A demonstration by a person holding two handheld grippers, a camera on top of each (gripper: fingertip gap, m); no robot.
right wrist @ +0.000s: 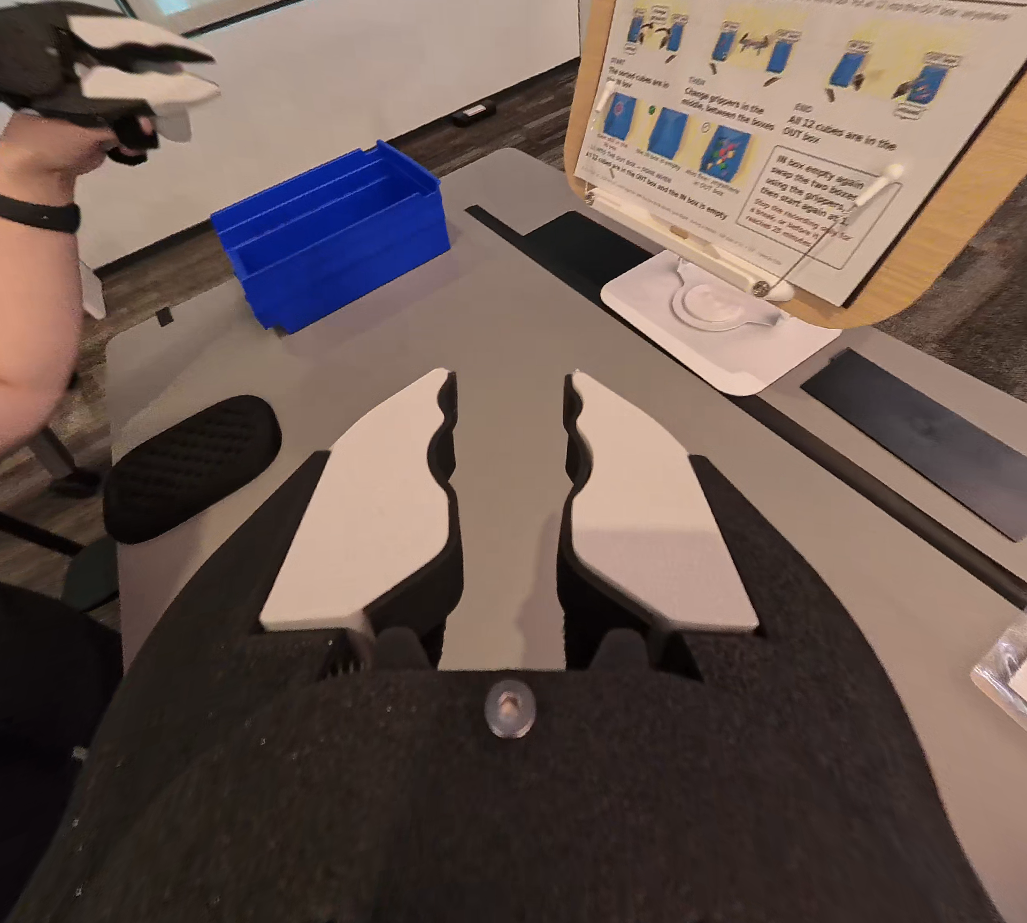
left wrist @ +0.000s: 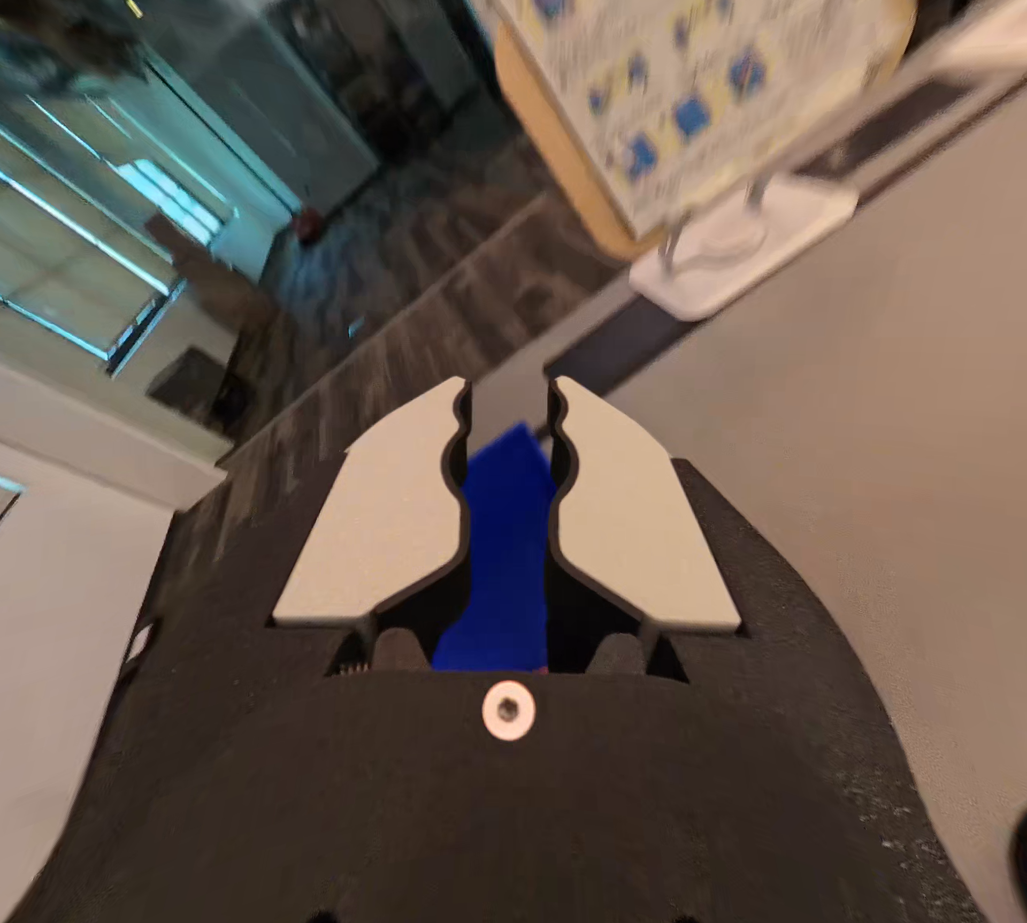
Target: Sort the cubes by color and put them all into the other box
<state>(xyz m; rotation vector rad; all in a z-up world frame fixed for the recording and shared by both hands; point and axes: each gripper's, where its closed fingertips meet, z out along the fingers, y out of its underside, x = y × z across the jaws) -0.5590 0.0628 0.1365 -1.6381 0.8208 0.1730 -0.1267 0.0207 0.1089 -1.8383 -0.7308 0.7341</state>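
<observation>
- The blue box (right wrist: 333,251), the only box in view, sits on the grey table (right wrist: 500,329) toward its far left. Its near wall hides much of the floor, and what shows of its inside looks bare.
- No cube can be made out with certainty in either view, and the second box is out of sight, so what has been sorted cannot be read here.
- A blue shape (left wrist: 505,535) fills the narrow gap between the left gripper's fingers (left wrist: 389,507) in the blurred, tilted left wrist view. Whether it is a pinched cube or the box seen beyond them cannot be told.
- The left gripper (right wrist: 214,74) is held high in a person's hand (right wrist: 50,157), above and to the left of the box. Its fingers are close together but not visibly touching.
- The right gripper (right wrist: 511,379) hangs over the middle of the table with its fingers spread and only bare tabletop between them.
- By this showing the job looks unfinished, perhaps between pickups, with the right side free for the next cube.
- At the table's far right edge an instruction board (right wrist: 778,90) leans on a white stand (right wrist: 694,340). A black chair armrest (right wrist: 189,462) juts in at the near left.
</observation>
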